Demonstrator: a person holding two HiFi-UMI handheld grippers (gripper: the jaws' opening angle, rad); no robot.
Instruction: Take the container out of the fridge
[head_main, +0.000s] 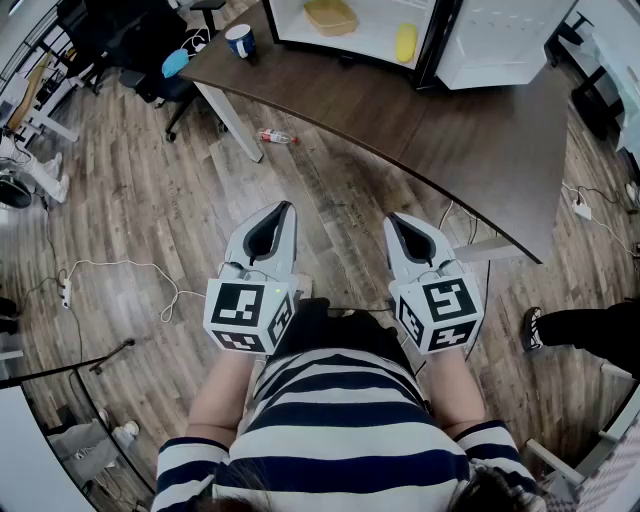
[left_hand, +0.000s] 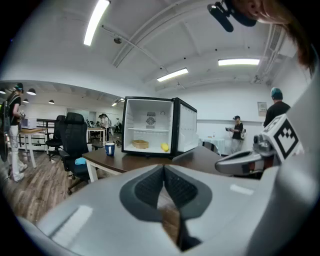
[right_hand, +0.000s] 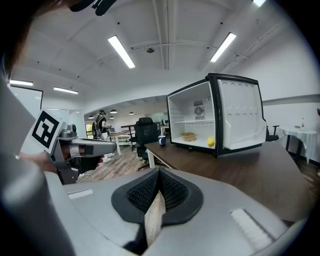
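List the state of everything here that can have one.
fridge: door swung open.
container: inside the fridge, on its floor, untouched.
yellow item: inside the fridge, apart from the container.
mug: upright on the table.
left gripper: shut, empty.
right gripper: shut, empty.

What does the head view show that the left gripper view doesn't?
Only the head view: the striped shirt, plus a bottle and a white cable on the floor. Only the left gripper view: the fridge's upper shelf, ceiling lights, people standing behind. Both: the open fridge holding the tan container and a yellow item, and the blue mug on the dark table.
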